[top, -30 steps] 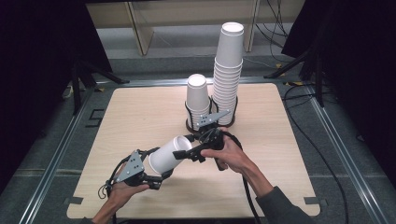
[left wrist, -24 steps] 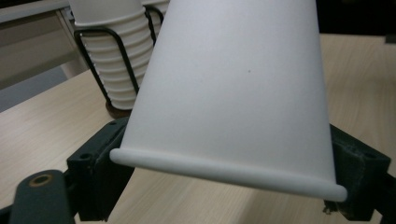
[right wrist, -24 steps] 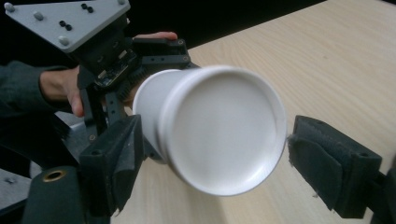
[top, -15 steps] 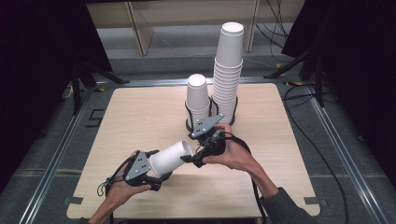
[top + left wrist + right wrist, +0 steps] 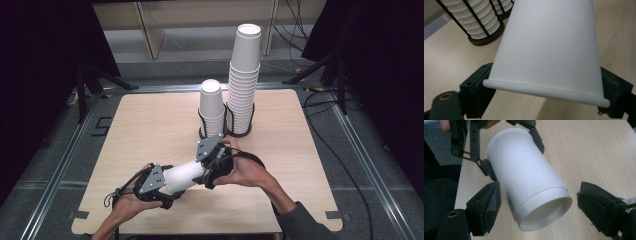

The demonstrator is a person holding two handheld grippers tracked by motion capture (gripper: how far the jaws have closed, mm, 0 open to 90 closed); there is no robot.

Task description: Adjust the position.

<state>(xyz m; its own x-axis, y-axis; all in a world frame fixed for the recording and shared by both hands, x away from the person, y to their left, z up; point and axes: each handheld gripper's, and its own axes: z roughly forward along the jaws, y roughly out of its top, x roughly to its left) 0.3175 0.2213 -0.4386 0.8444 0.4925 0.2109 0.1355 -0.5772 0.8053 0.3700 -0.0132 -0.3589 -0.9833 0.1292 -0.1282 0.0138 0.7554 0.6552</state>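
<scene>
A white paper cup (image 5: 182, 176) lies on its side in the air just above the wooden table (image 5: 145, 125), near the front edge. My left gripper (image 5: 167, 184) is shut on its rim end; in the left gripper view the cup (image 5: 549, 50) sits between both jaws of that gripper (image 5: 546, 98). My right gripper (image 5: 205, 172) is at the cup's base end. In the right gripper view the cup (image 5: 529, 185) lies between that gripper's (image 5: 542, 207) open jaws, close to the left one, with a gap to the right one.
Two wire holders stand at the table's far middle: a short stack of white cups (image 5: 212, 112) and a tall stack (image 5: 243, 80) beside it on the right. Cables trail over the floor at the right. Metal rails border the table.
Both hands and the cup have drifted a little toward the near edge of the table. The cup stays on its side between the two grippers.
</scene>
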